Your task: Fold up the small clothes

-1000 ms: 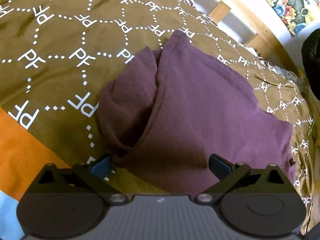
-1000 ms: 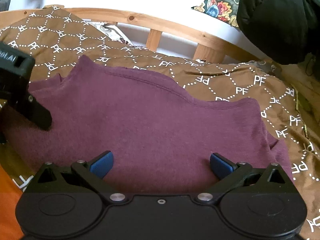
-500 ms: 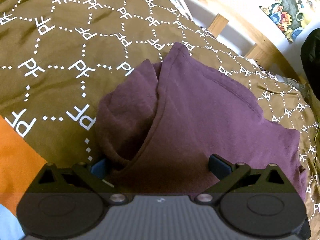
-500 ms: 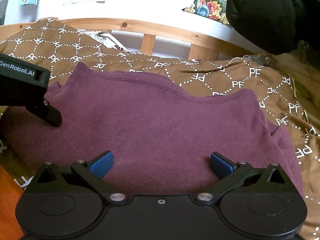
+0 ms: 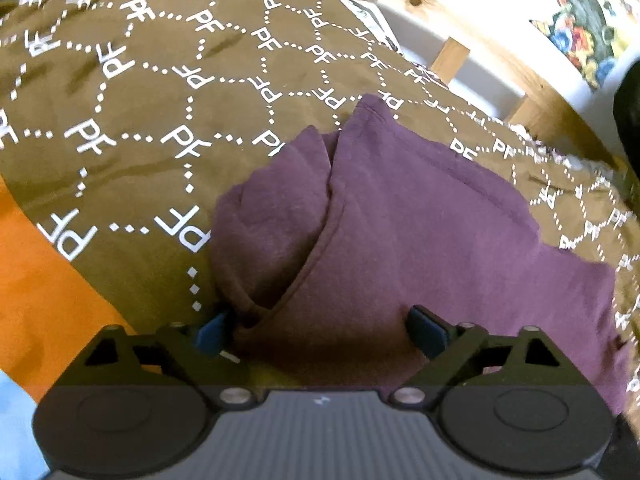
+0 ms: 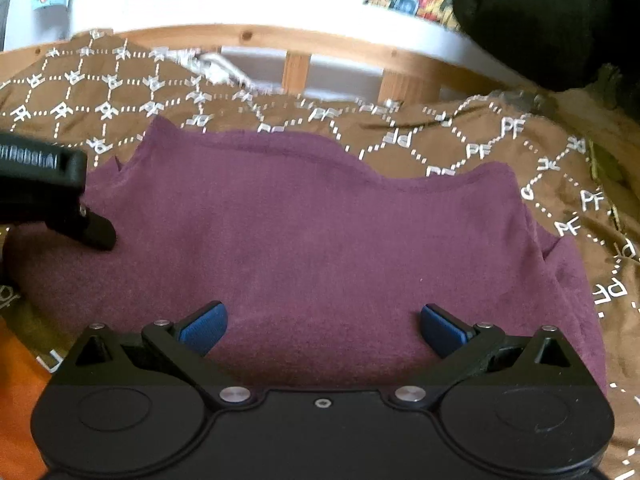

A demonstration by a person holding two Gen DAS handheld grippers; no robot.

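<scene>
Ahead of both grippers, brown bedspread lies open; beyond it the wooden bed rail blocks passage.

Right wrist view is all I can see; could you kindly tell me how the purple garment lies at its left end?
Observer: The purple garment has a bunched fold there, probably a sleeve, tucked partly under the body's edge.
Operator: Thank you. Where is the left hand-held gripper working?
Observer: The left hand-held gripper is open and straddles the near hem, with one blue fingertip right beside that fold.
</scene>
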